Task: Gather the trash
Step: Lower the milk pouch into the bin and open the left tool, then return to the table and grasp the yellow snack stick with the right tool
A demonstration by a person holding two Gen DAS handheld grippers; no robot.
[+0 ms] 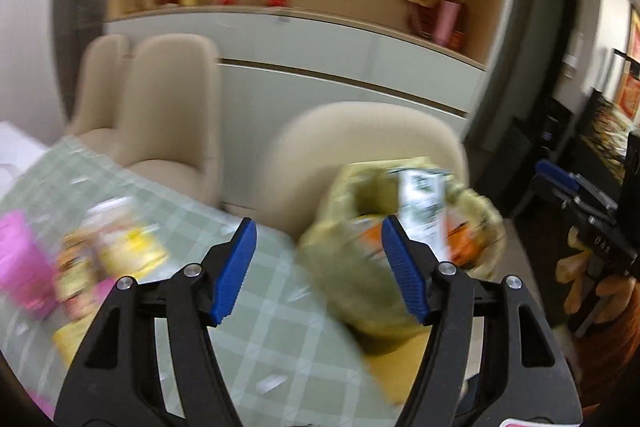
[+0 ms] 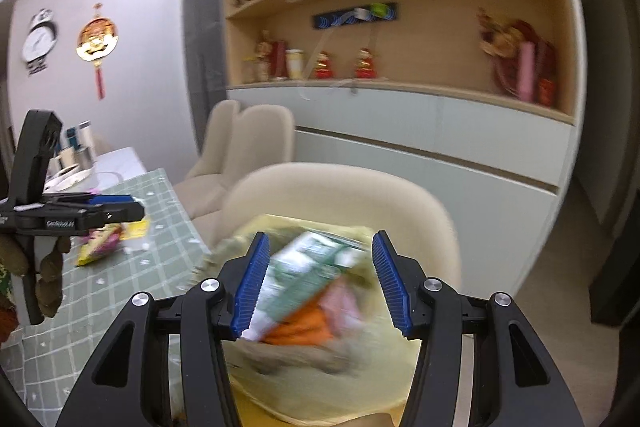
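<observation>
A yellowish plastic trash bag point(image 1: 372, 267) hangs at the table's right edge, in front of a beige chair. It holds a green-white carton point(image 1: 424, 203) and orange wrappers. My left gripper point(image 1: 316, 267) is open and empty above the table next to the bag. In the right wrist view my right gripper point(image 2: 320, 283) is open above the bag point(image 2: 320, 379), with the carton point(image 2: 308, 275) blurred between the fingers and orange trash point(image 2: 304, 327) below. Blurred wrappers point(image 1: 108, 251) and a pink item point(image 1: 20, 259) lie on the green checked table point(image 1: 260, 347). The left gripper point(image 2: 120, 207) shows at the left.
Beige chairs point(image 2: 340, 195) stand by the table. A white cabinet with wooden shelves point(image 2: 400, 99) fills the wall behind. Cups and cans point(image 2: 80, 151) stand on a white surface at the far left. More wrappers point(image 2: 104, 239) lie on the table.
</observation>
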